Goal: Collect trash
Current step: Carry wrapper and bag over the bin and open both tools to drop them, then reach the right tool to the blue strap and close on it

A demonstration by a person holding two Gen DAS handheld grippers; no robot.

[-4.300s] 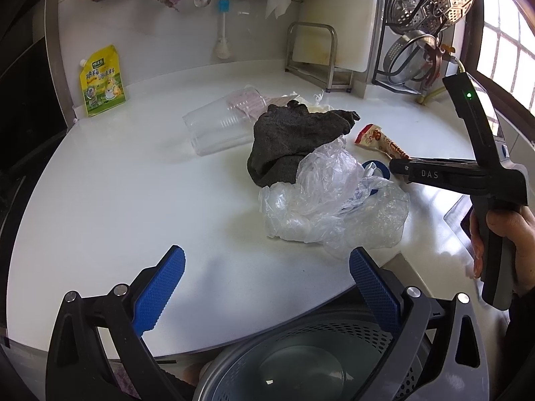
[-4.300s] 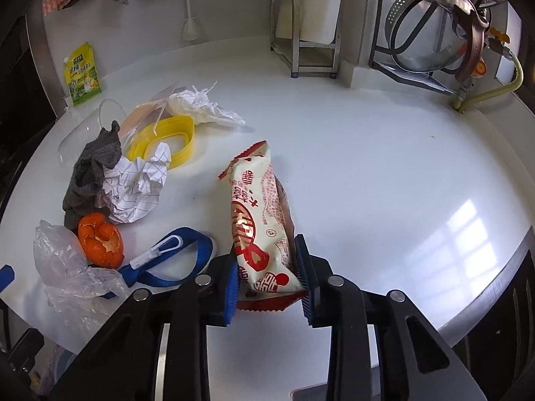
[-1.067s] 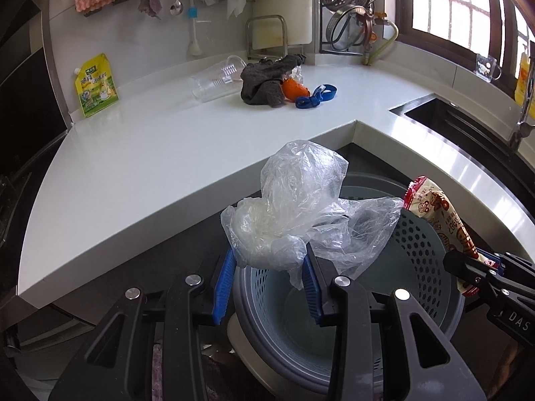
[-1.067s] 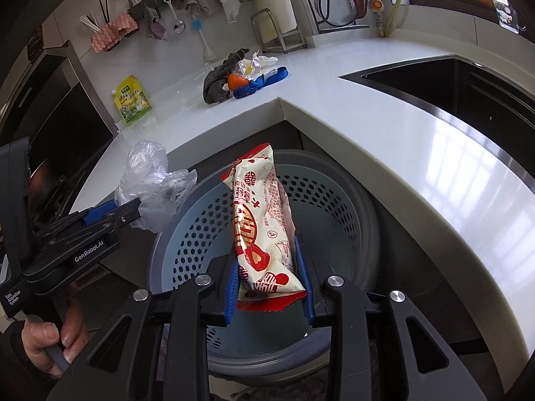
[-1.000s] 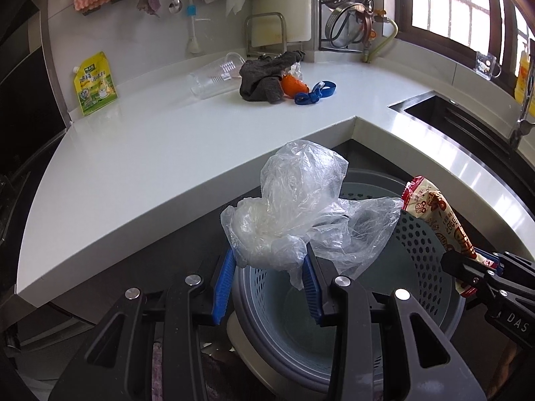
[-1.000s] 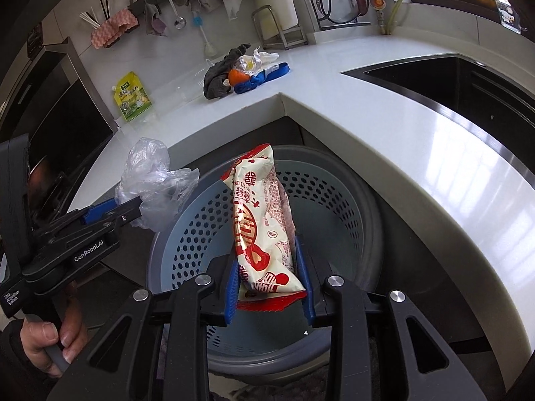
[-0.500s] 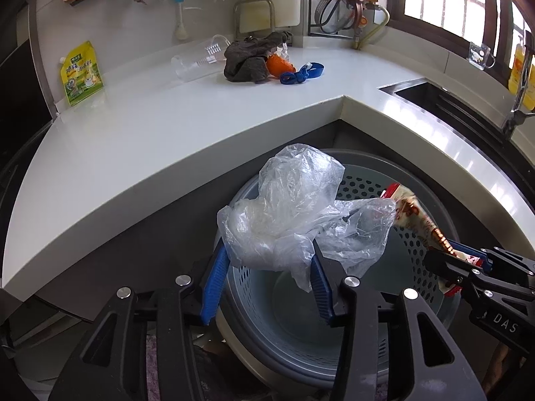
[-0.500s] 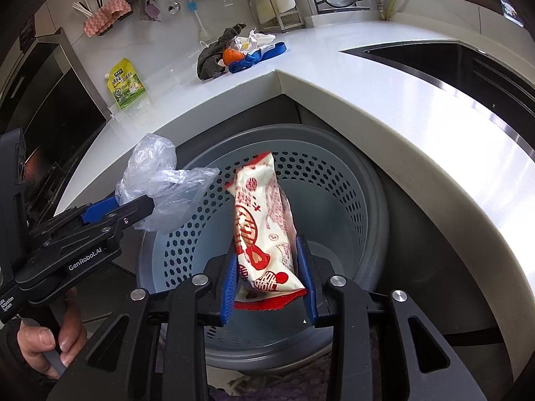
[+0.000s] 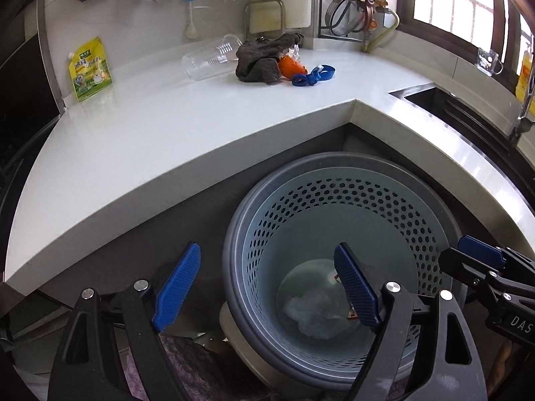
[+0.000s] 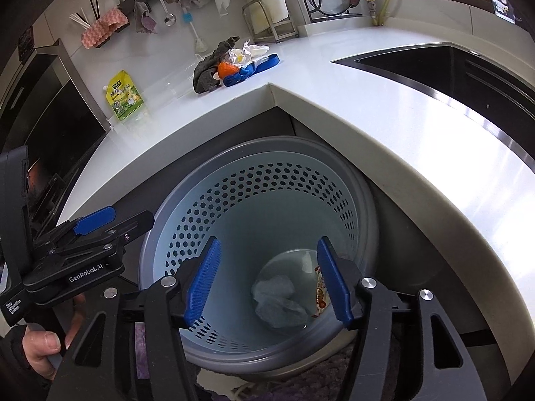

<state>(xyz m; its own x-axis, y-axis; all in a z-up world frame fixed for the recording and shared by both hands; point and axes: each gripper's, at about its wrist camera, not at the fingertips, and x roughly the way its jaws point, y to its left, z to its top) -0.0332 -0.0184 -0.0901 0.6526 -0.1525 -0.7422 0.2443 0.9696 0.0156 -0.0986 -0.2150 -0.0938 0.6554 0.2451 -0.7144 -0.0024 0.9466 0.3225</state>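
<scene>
My left gripper (image 9: 267, 257) hangs over the grey perforated trash basket (image 9: 334, 167), its jaws opening with nothing between them. The clear plastic bag (image 9: 311, 314) lies crumpled on the basket's bottom. My right gripper (image 10: 267, 247) is over the same basket (image 10: 267, 147), jaws also opening and empty. Below it lie the bag (image 10: 277, 297) and the red-and-white snack wrapper (image 10: 321, 294), partly hidden by the right finger. More trash sits far back on the counter: a grey cloth (image 9: 260, 60), orange peel (image 9: 291, 65), a blue strap (image 9: 314, 75), a clear cup (image 9: 210, 56) and crumpled paper (image 10: 247, 51).
The basket stands on the floor in the inner corner of the white counter (image 9: 167, 127). A dark sink (image 9: 468, 113) is at the right. A green pouch (image 9: 89, 68) leans on the back wall, under hanging utensils. A hand (image 10: 43, 351) holds the left gripper's handle.
Both grippers have opened. The plastic bag has fallen from the left one and the snack wrapper from the right one; both now lie in the basket.
</scene>
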